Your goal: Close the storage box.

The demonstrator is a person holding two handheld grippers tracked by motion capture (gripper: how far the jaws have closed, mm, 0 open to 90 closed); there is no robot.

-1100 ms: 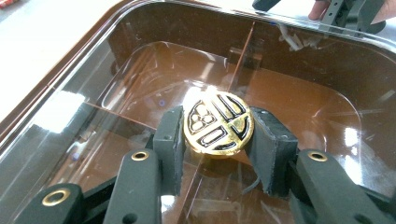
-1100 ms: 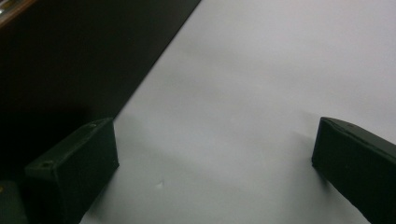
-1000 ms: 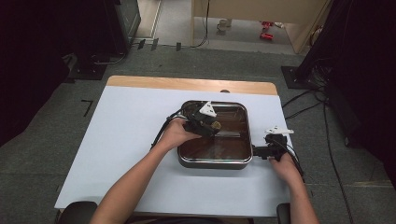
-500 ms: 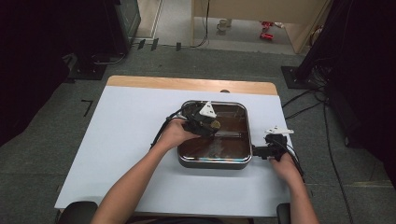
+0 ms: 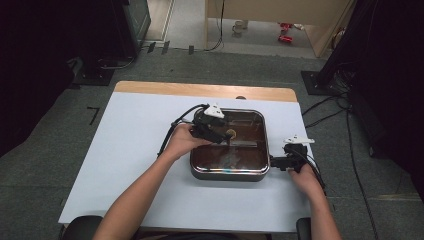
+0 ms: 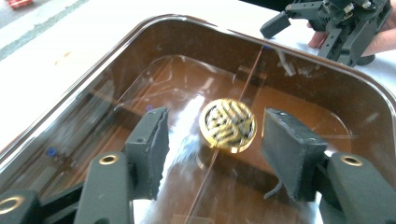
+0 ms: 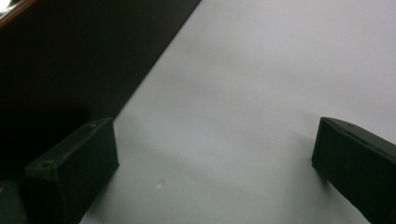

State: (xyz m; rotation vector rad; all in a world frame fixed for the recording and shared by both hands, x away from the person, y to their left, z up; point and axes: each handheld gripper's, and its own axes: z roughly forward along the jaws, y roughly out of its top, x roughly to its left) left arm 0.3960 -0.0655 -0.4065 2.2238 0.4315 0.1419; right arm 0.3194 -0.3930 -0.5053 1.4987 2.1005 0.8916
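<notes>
Brown-tinted glass covers one square electric pan (image 5: 227, 172) that sits on the white table (image 5: 125, 150), right of centre. One lid is present, fitted flat on the pan rim, and one round gold knob (image 6: 227, 124) stands at its middle. Count of tools: two hand-held grippers, one per hand.

Contents: the left gripper view looks through the glass lid (image 6: 140, 98) into the pan's dark interior; reflections cover it and nothing inside can be made out.

Left gripper (image 6: 215, 140): its jaws have just been opening and now stand partly apart, one pad on each side of the gold knob. Neither pad (image 6: 154, 140) touches the knob; a clear gap shows on both sides, so nothing is gripped. In the high view the left hand (image 5: 182, 140) reaches over the pan's left edge, forearm running in from the lower left, with the gripper angled down toward the lid centre.

Right gripper (image 5: 280, 161): it rests low at the pan's right side, level with the table, pointing toward the pan wall. The right gripper view shows its two pads wide apart with bare white table surface between them and the dark pan wall at upper left. Nothing is held. The right hand (image 5: 305, 177) lies on the table edge behind it.
</notes>
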